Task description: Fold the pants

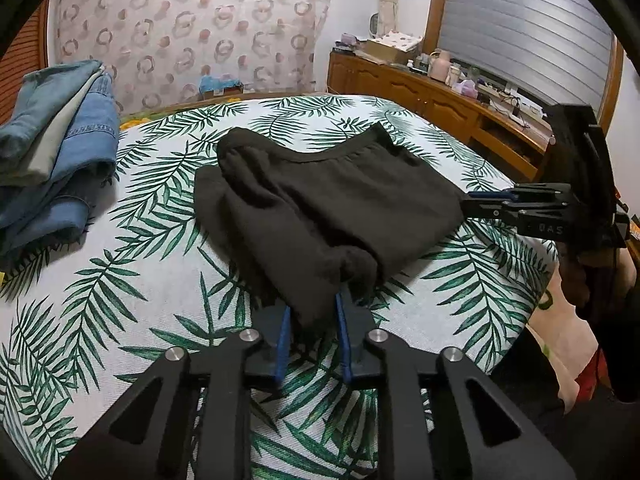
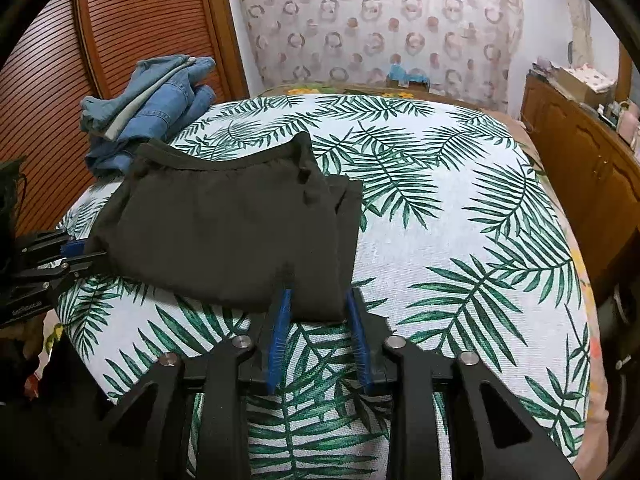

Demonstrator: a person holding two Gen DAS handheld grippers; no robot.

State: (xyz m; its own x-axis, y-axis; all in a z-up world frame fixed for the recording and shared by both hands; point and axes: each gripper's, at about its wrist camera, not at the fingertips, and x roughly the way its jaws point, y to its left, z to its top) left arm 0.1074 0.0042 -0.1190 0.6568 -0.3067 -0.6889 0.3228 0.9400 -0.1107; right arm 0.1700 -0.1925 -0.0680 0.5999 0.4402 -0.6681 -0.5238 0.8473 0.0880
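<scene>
- While the dark pants [image 1: 320,200] lay folded into a compact bundle near the middle of the bed [image 1: 160,320], you kept a gripper at each of two neighbouring edges of the bundle.
- Your left gripper [image 1: 312,316] had its blue-padded fingers [image 1: 285,332] spread apart on either side of a bunched corner of the pants; cloth sat in the gap, but the pads were not pressed onto it, so the gripper was released.
- Your right gripper [image 2: 316,312] was likewise parted, its blue pads [image 2: 280,320] straddling the near edge of the pants without squeezing it.
- From the left wrist view, your right gripper [image 1: 492,200] appeared side-on at the right edge of the bundle, its tips touching or just beside the cloth.
- From the right wrist view, your left gripper [image 2: 76,256] appeared at the left edge of the pants [image 2: 224,224], its tips at the fabric.
- The waistband faced the far side of the bed [image 2: 440,220], and the folded legs lay under the top layer.
- A stack of folded denim clothes [image 1: 56,152] sat at the far left corner of the bed, well apart from the pants.
- A wooden cabinet [image 1: 420,88] with small items on top stood along the wall to the right.
</scene>
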